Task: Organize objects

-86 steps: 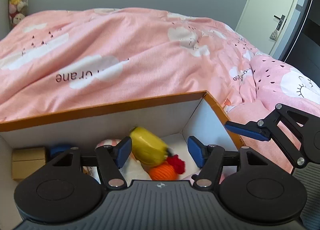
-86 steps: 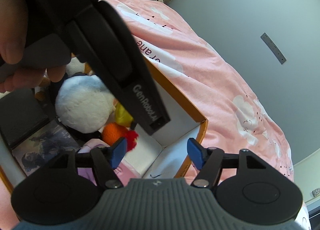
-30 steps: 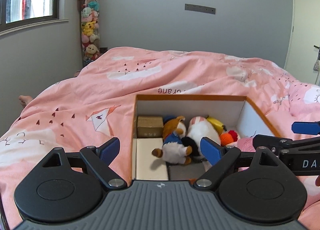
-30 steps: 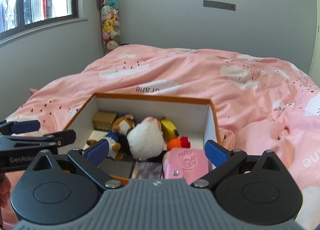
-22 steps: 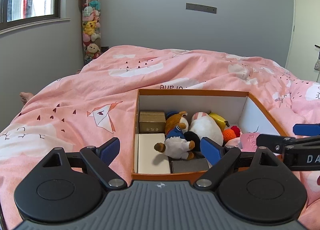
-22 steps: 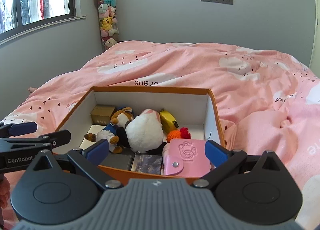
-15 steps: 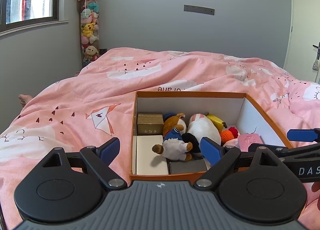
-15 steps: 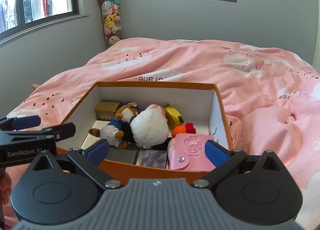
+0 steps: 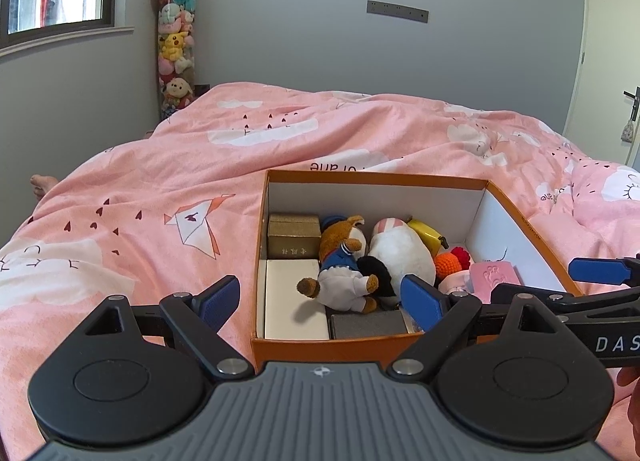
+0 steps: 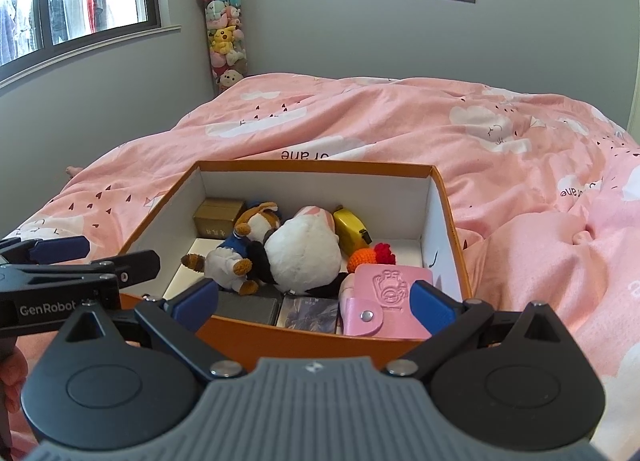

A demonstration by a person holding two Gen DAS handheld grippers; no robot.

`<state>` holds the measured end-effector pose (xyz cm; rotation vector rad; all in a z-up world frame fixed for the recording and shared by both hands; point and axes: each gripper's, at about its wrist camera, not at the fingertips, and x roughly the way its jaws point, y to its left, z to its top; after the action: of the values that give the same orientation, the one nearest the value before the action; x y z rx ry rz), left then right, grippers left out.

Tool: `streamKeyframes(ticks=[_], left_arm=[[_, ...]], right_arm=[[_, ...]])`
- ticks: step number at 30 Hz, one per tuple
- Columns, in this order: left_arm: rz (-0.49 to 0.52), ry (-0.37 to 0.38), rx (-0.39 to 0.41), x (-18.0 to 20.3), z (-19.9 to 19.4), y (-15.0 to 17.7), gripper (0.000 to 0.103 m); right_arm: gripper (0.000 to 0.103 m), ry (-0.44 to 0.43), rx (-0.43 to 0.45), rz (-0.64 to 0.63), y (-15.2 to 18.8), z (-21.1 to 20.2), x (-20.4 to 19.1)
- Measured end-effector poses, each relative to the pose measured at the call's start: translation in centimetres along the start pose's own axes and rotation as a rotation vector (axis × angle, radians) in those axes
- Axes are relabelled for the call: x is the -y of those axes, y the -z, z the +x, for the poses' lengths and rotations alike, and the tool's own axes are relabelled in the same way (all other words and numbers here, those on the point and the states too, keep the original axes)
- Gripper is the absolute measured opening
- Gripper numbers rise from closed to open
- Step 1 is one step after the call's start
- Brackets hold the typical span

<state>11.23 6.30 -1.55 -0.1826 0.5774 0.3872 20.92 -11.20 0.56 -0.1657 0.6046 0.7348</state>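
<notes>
An orange box (image 9: 376,179) (image 10: 316,167) with white inner walls rests on the pink bedcover. Inside lie a brown plush dog in blue (image 9: 345,261) (image 10: 244,245), a white plush (image 9: 402,255) (image 10: 304,247), a yellow tape measure (image 10: 352,227), an orange and red crochet toy (image 10: 370,255), a pink wallet (image 10: 386,297), a gold carton (image 9: 294,239), a white slab (image 9: 294,295) and dark flat cases (image 10: 248,309). My left gripper (image 9: 320,301) stands open before the box's near left corner, nothing in it. My right gripper (image 10: 314,299) is open over the near rim, also holding nothing.
The pink bedcover (image 9: 168,197) spreads all around the box, bunched up at the right (image 10: 560,237). A clear tube of plush toys (image 9: 174,45) stands in the corner by a window. A door (image 9: 612,61) is at the far right. A bare foot (image 9: 40,185) shows at the bed's left edge.
Both grippers pulled up and back out of the box, and both opened wider. In the last half second the views barely shifted.
</notes>
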Motion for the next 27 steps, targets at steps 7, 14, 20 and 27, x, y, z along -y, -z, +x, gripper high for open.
streamKeyframes(ticks=[7,14,20,27], left_arm=[[-0.002,-0.001,-0.022,0.03,0.15,0.2,0.103],[-0.005,-0.003,-0.024,0.07,0.13,0.23,0.103],[-0.005,-0.001,-0.026,0.05,0.09,0.32,0.103],[-0.004,-0.003,-0.026,0.1,0.09,0.33,0.103]], right_arm=[[0.102,-0.002,-0.003,-0.001,0.0,-0.02,-0.08],[0.102,-0.002,-0.013,0.001,0.07,0.15,-0.1],[0.102,-0.004,-0.021,-0.001,0.17,0.31,-0.24],[0.102,-0.004,-0.03,-0.002,0.33,0.42,-0.38]])
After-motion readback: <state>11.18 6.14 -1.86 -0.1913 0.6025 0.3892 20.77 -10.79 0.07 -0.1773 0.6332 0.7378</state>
